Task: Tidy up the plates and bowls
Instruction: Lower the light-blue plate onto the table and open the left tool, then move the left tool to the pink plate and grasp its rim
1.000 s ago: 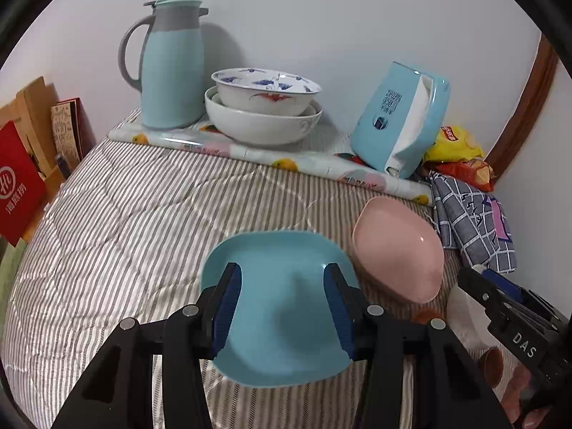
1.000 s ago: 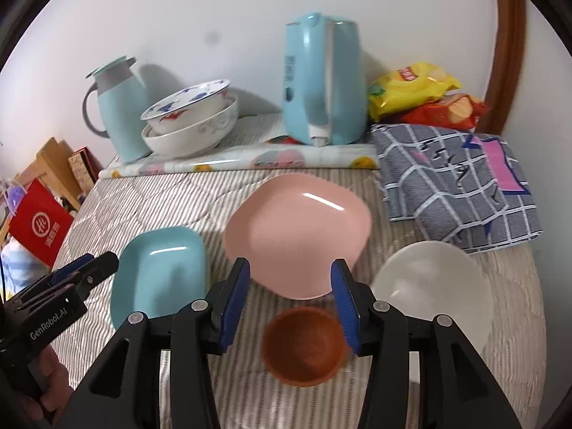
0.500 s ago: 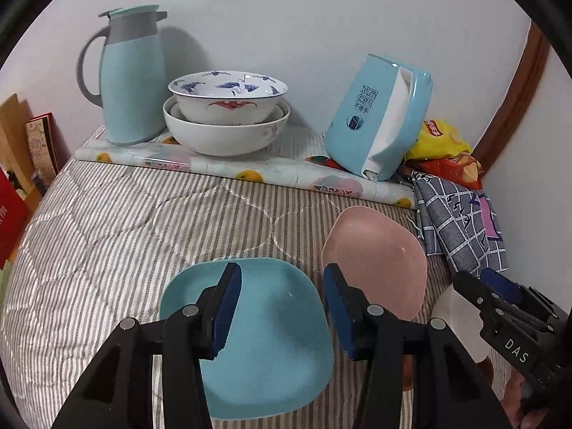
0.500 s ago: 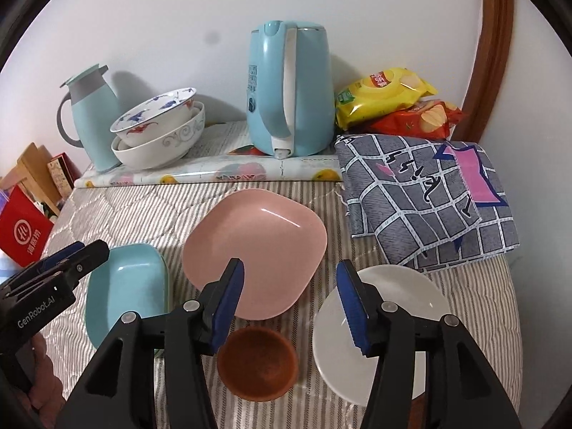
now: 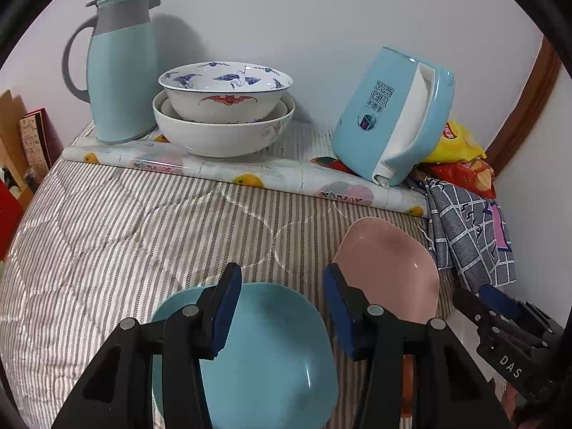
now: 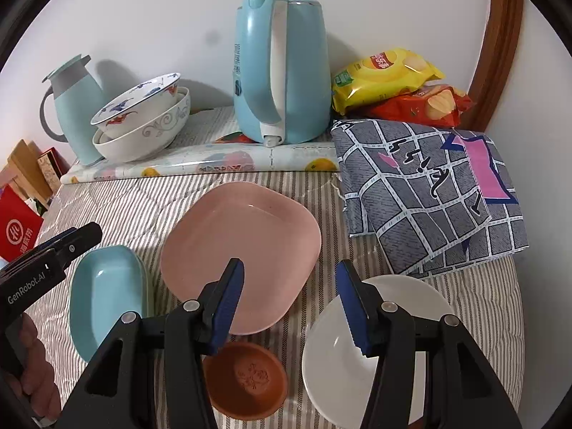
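Observation:
A light blue square plate (image 5: 271,350) lies on the striped cloth under my open left gripper (image 5: 282,275), whose pads hover above its far edge and hold nothing. A pink square plate (image 5: 389,271) (image 6: 243,246) lies to its right. In the right wrist view a small brown bowl (image 6: 246,379) sits below the left finger of my open right gripper (image 6: 290,266), and a white plate (image 6: 404,300) lies under its right finger. Two white bowls (image 5: 225,107) stand nested at the back. The blue plate (image 6: 103,296) and the left gripper (image 6: 82,236) also show there.
A blue jug (image 5: 118,68) and a blue kettle (image 6: 282,68) stand by the back wall on a patterned mat (image 5: 250,171). A folded checked cloth (image 6: 429,193) and snack bags (image 6: 389,75) lie at the right. Boxes (image 6: 18,228) stand off the left edge.
Both grippers have moved toward the back wall and rightward. The blue plate has slid lower between the left fingers. The right fingers moved from over the brown bowl toward the white plate and stand slightly wider.

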